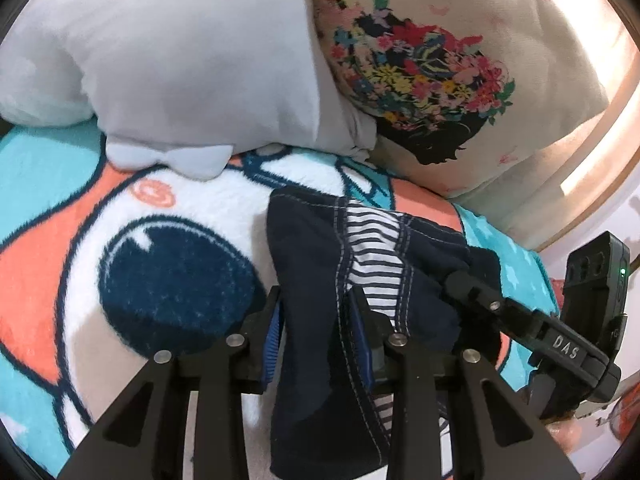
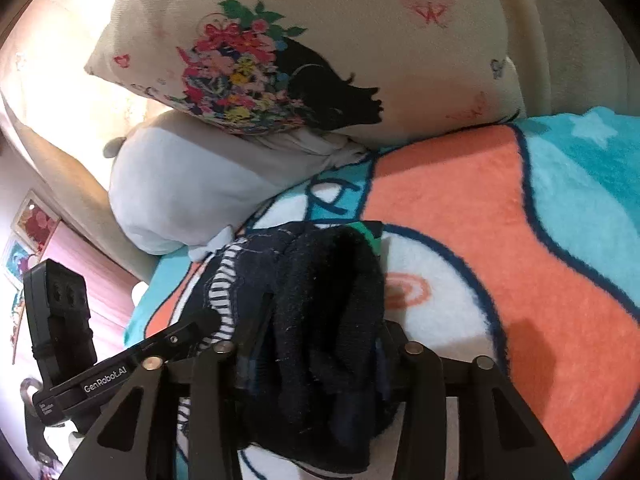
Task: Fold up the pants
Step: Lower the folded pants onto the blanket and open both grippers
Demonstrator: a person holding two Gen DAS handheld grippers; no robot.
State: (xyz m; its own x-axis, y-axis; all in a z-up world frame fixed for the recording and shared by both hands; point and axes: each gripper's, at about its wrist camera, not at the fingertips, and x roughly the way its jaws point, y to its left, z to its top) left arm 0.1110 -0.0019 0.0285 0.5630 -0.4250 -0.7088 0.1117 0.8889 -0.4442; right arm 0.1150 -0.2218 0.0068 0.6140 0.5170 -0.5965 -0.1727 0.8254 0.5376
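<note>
Dark navy pants (image 1: 316, 264) with a blue-and-white striped lining and pale stitching hang bunched above a cartoon-print blanket (image 1: 120, 216). My left gripper (image 1: 318, 320) is shut on a fold of the pants near the waistband. My right gripper (image 2: 320, 344) is shut on a thick dark bunch of the same pants (image 2: 328, 292). The right gripper's finger also shows in the left wrist view (image 1: 520, 320), touching the pants' right side. The left gripper's finger shows in the right wrist view (image 2: 160, 344) at the striped lining.
A grey plush cushion (image 1: 180, 60) and a cream pillow with a floral girl print (image 1: 440, 60) lie at the head of the bed, just beyond the pants. The orange, white and teal blanket (image 2: 500, 220) spreads to the right. A pink wall with pictures (image 2: 32, 232) stands beyond the bed's edge.
</note>
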